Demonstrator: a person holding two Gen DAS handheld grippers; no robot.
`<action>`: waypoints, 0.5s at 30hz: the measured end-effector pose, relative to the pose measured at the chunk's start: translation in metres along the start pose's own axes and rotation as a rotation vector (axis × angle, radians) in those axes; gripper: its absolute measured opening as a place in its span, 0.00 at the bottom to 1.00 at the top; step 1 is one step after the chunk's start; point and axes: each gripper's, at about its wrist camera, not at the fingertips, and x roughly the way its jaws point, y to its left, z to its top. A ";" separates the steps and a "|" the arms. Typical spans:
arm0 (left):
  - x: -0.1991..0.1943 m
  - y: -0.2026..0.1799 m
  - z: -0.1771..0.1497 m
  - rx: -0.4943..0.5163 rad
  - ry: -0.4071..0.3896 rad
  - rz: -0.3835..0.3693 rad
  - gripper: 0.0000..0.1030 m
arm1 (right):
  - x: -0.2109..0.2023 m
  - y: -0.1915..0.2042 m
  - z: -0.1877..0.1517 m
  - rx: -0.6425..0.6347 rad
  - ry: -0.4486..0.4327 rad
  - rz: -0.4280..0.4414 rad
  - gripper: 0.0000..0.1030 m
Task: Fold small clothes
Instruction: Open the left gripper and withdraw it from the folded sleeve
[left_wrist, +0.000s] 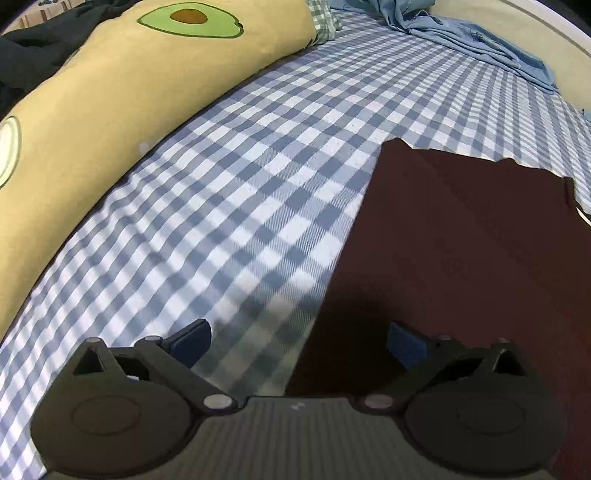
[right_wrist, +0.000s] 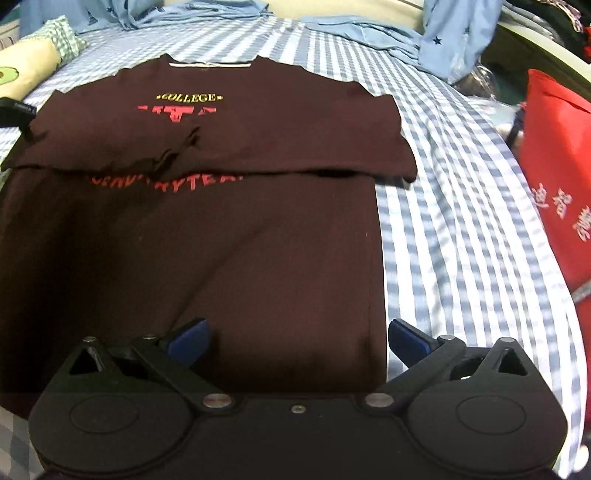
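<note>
A dark maroon T-shirt (right_wrist: 229, 236) with "COLLEGE" in yellow and red lettering lies flat on the blue checked bedsheet (right_wrist: 454, 221). Both sleeves are folded in across its chest. My right gripper (right_wrist: 299, 339) is open and empty, low over the shirt's bottom right hem. In the left wrist view the same shirt (left_wrist: 461, 251) fills the right side. My left gripper (left_wrist: 299, 341) is open and empty, straddling the shirt's left edge near the hem, its left finger over the sheet (left_wrist: 236, 192).
A long yellow avocado-print pillow (left_wrist: 85, 122) lies along the left of the bed. Light blue clothes (left_wrist: 461, 33) are heaped at the far end, also in the right wrist view (right_wrist: 369, 29). A red bag (right_wrist: 557, 162) with white characters stands at the right.
</note>
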 end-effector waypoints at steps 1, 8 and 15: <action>0.006 0.000 0.003 -0.006 0.008 -0.001 1.00 | -0.002 0.004 -0.003 -0.001 0.007 -0.007 1.00; 0.008 0.011 0.007 -0.039 0.034 -0.026 0.99 | -0.010 0.018 -0.009 0.007 0.034 -0.004 1.00; -0.045 0.030 -0.033 0.020 -0.017 -0.065 0.99 | -0.013 0.024 -0.012 -0.051 0.041 0.041 1.00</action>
